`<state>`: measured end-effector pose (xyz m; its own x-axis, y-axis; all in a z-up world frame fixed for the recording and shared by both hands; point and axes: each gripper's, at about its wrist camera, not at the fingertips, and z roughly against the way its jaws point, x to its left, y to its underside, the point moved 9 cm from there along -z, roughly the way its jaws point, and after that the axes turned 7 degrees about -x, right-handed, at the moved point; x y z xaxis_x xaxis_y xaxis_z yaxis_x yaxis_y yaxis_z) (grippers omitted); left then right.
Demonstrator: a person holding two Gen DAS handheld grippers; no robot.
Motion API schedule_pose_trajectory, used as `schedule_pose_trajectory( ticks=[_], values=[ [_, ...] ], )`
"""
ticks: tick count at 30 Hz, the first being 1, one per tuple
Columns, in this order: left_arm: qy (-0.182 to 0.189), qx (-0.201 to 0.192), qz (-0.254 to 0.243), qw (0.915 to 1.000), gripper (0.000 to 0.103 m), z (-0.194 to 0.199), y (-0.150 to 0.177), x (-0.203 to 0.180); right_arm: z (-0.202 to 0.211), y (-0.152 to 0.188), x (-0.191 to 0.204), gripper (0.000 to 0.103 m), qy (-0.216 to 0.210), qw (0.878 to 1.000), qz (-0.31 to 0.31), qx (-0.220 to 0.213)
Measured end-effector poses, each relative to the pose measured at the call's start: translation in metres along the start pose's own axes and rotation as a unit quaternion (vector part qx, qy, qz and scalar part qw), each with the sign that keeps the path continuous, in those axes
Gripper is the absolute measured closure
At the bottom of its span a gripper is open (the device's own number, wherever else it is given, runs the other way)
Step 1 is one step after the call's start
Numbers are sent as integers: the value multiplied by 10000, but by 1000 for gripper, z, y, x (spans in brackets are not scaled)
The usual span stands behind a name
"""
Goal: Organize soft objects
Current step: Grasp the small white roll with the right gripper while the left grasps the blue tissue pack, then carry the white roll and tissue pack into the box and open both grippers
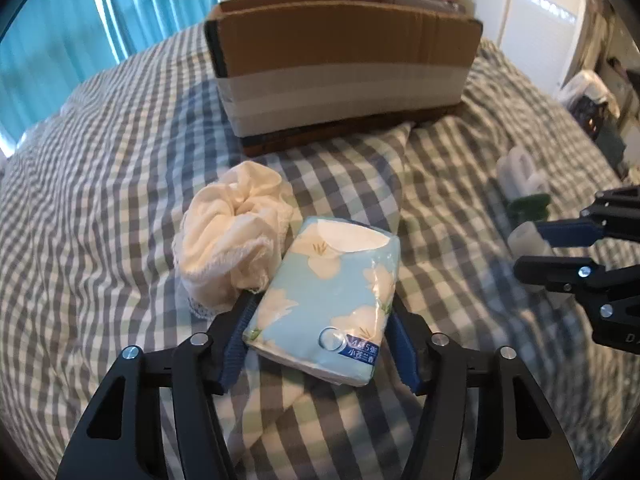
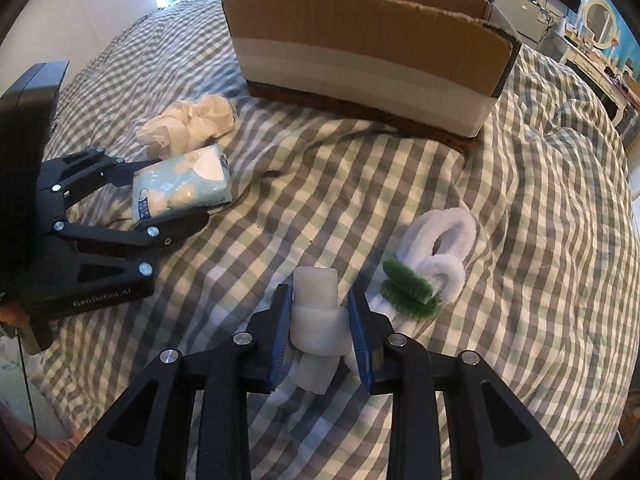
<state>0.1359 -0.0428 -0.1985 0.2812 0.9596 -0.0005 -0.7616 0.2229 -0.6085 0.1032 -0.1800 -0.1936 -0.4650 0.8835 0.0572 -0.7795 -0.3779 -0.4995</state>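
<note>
My left gripper [image 1: 320,304] is shut on a light blue floral tissue pack [image 1: 328,300] resting on the checked bed cover; it also shows in the right wrist view [image 2: 180,188]. A crumpled cream cloth [image 1: 232,236] lies right beside the pack, on its left. My right gripper [image 2: 320,308] is shut on a knotted white foam strip [image 2: 316,320] low over the bed. A white and green fuzzy pipe-cleaner toy [image 2: 432,264] lies just right of it. An open cardboard box [image 1: 340,60] stands at the far side of the bed.
The checked grey and white bed cover [image 2: 540,200] is rumpled, with folds near the box. Teal curtains [image 1: 60,40] hang at the back left. A cluttered desk and furniture [image 2: 580,40] stand beyond the bed on the right.
</note>
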Motion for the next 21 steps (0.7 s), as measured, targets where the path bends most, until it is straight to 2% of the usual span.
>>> schedule_pose_trajectory(
  ticks=[11,16,21],
  values=[
    [228,-224,44,9995,45,54,-13,-20,52,-21,18,75,-100,9989,66,-456],
    [250,-448,75,9987,45,84,-33,-20,85,-44,28,75,-60,9964,128,-835],
    [104,-667,96,9977,45,106,-60,-13,116,-79,27,75,15,9921,104,-1250]
  ],
)
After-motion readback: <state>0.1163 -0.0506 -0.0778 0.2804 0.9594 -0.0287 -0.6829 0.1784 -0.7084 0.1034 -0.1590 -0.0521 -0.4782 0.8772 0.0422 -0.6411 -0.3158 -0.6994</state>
